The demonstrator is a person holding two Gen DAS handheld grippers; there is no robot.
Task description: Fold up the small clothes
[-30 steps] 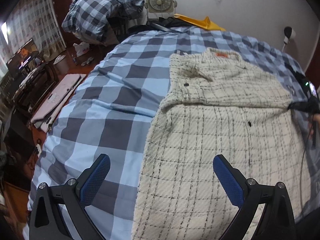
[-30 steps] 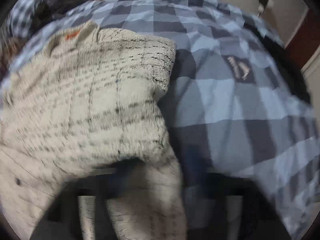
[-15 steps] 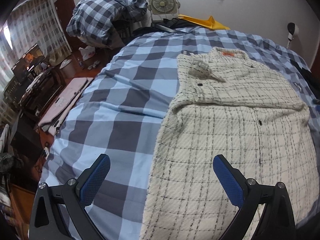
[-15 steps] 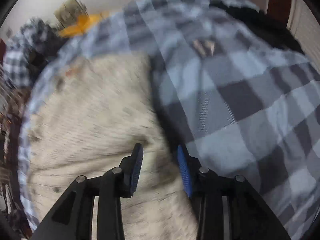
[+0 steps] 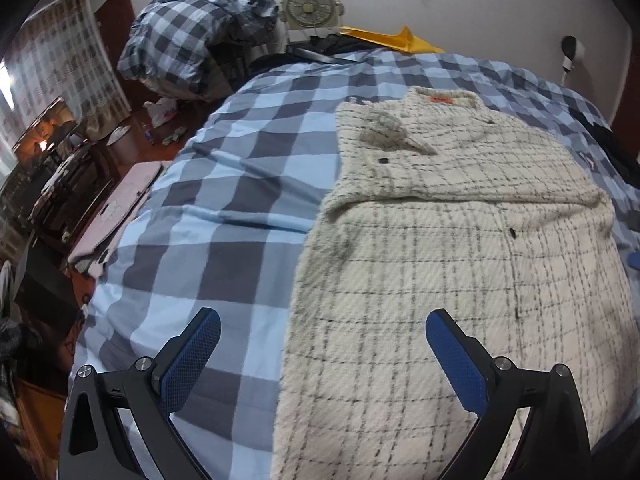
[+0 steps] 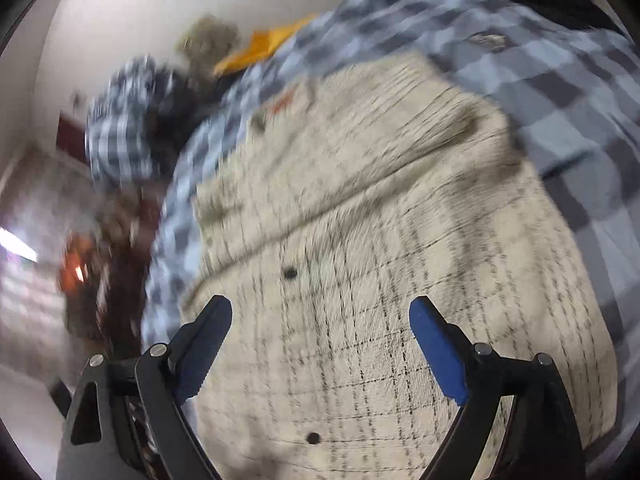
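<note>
- Blue-and-grey checked bed cover (image 5: pixel 224 216), filling the scene, wide bare stretch left of the garment.
- Cream plaid jacket (image 5: pixel 460 264) lying flat on the cover's right half, long axis running away from the cameras, orange-labelled collar (image 5: pixel 442 99) at the far end, sleeves folded across the chest.
- Left gripper (image 5: pixel 323 354) above the jacket's near left edge, fingers wide apart, empty.
- Right gripper (image 6: pixel 320 346) over the jacket body, blurred, fingers spread, empty.

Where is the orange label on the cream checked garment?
In the left wrist view, the orange label sits at the cream checked garment's far collar edge, toward the box fan.
</note>
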